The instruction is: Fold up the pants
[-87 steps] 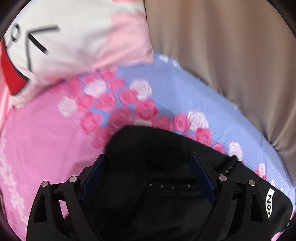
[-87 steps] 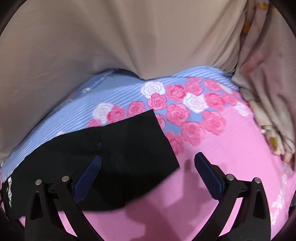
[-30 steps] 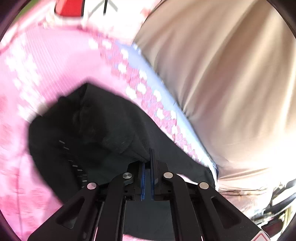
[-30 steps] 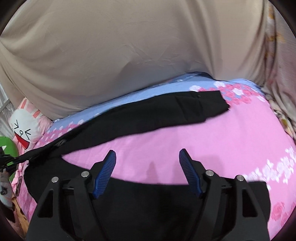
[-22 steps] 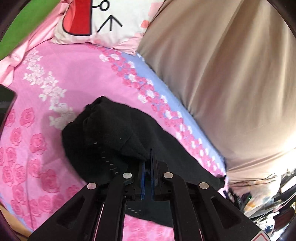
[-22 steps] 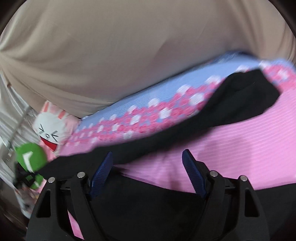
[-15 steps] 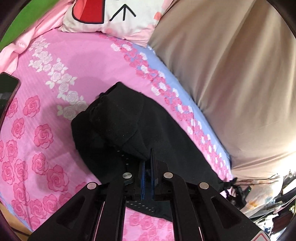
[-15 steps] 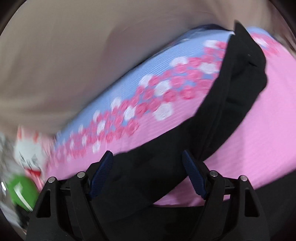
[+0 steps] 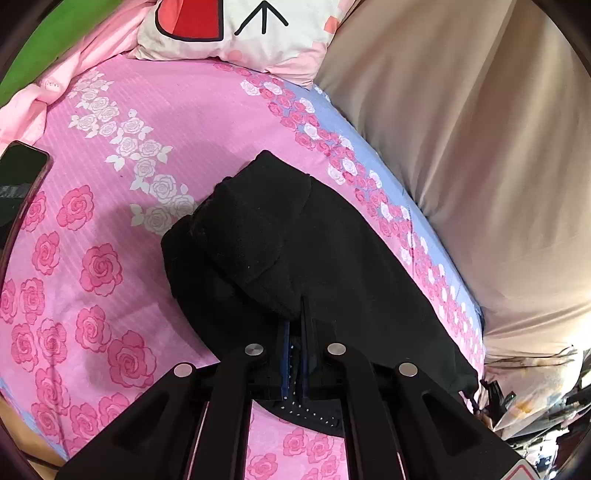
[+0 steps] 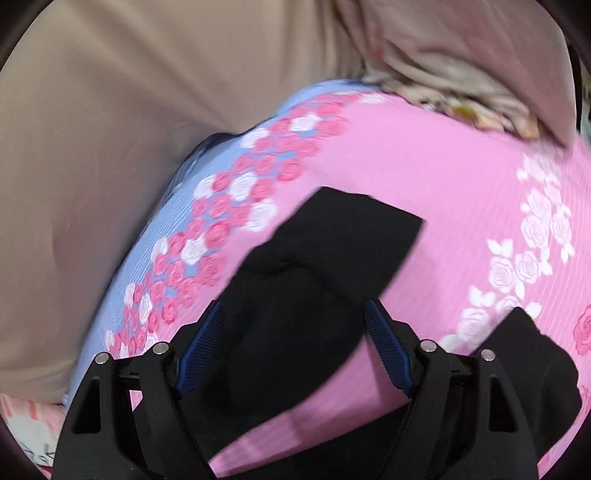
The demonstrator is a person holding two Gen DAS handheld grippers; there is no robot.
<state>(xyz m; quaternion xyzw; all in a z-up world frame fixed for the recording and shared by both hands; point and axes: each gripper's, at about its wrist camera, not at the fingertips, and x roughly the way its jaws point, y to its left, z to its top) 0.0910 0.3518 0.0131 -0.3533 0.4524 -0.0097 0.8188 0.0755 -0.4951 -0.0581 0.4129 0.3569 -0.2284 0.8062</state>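
Left tool (image 9: 293,332): clenched on a fold of the black pants (image 9: 295,251), pinching the fabric right at the fingertips; the bunched end sits just ahead of it on the pink rose bedsheet (image 9: 110,229). From that pinch the pants run away along the blue-striped edge of the sheet, beside the beige curtain (image 9: 461,147). Phone (image 9: 20,184) lies well apart, at the far left of the sheet; cartoon pillow (image 9: 240,26) is beyond the pants. Right tool (image 10: 293,332): released, jaws wide, nothing pressed between the pads. A pant leg lies between and ahead of its fingers in the right wrist view, long axis running up and to the right from the tool, squared hem at the far end. Judgement: right hand is the nearer one to that leg; next grab likely needs it to close across the leg's width, with the left as anchor. View is blurred, so I can't tell whether the pads touch the fabric.
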